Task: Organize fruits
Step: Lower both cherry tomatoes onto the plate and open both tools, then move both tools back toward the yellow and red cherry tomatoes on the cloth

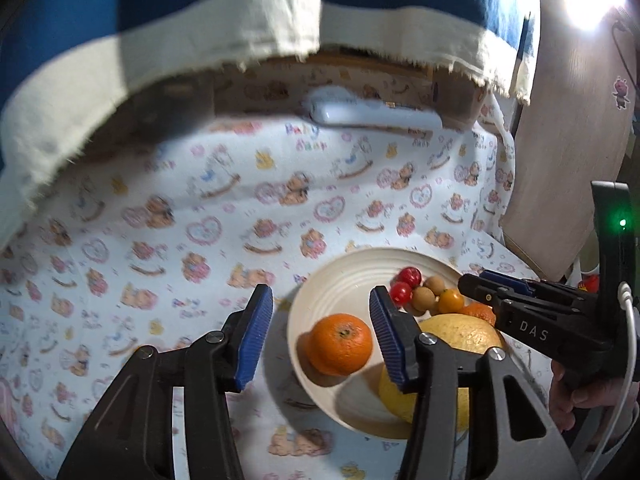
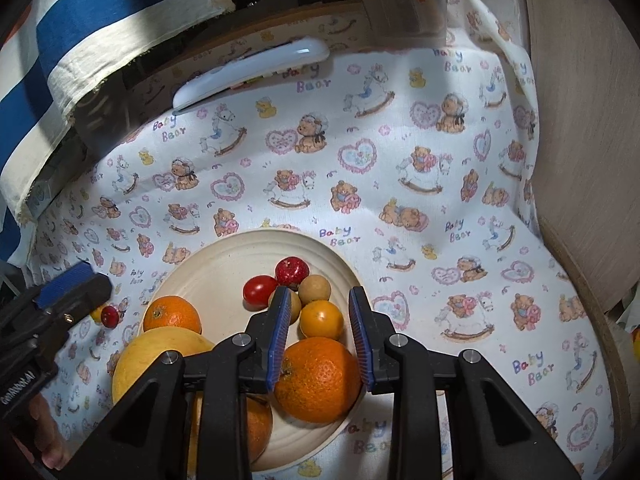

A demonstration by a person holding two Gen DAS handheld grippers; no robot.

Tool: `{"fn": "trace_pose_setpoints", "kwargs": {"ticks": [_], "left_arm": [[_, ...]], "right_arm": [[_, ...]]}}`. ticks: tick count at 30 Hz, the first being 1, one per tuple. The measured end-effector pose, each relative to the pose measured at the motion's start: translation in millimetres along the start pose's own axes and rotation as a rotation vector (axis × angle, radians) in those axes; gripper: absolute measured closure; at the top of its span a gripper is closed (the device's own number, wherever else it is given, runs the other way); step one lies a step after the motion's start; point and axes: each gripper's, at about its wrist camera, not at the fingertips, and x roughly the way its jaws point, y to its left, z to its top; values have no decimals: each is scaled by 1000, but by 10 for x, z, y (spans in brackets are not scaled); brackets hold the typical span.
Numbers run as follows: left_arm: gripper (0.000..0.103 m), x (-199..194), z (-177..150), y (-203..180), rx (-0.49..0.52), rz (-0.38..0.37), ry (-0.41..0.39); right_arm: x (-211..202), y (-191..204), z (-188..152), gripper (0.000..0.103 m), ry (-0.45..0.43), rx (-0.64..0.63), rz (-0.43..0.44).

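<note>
Your right gripper (image 2: 320,344) fingers are sitting open around the big round orange (image 2: 318,380) at lower centre in the cream ribbed plate (image 2: 208,272); your left gripper (image 1: 320,336) fingers are gaping wide, holding nothing.

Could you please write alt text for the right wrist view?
The open right gripper hovers over a large orange on a cream plate of oranges, cherry tomatoes and a yellow grapefruit, on a teddy-bear tablecloth. The left gripper shows at left.
</note>
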Motion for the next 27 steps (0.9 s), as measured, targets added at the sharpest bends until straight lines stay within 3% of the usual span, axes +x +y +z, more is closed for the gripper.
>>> {"fn": "trace_pose_setpoints", "kwargs": {"ticks": [6,12,17,19,21,25,27], "left_arm": [[54,-295,31,149,-18,36,-112],[46,-620,20,277,-20,96,-292],[18,-884,-47,437,-36,99,-432],[14,-957,-70,487,-22,123,-468],[10,-1009,-87,547,-6,130,-489],[4,-1109,-149,731,-14,153,-526],[4,-1143,-210,821,-17,178,-543]], "right_arm": [[-210,151,-2,72,-121,-60,-15],[-378,320,-52,72,-236,-128,-21],[-543,426,-124,70,-372,-154,-6],[-588,471,-142,58,-397,-161,13],[-649,509,-170,27,-434,-164,18],[-778,558,-223,15,-514,-160,16],[-829,567,-244,15,-542,-150,23]]}}
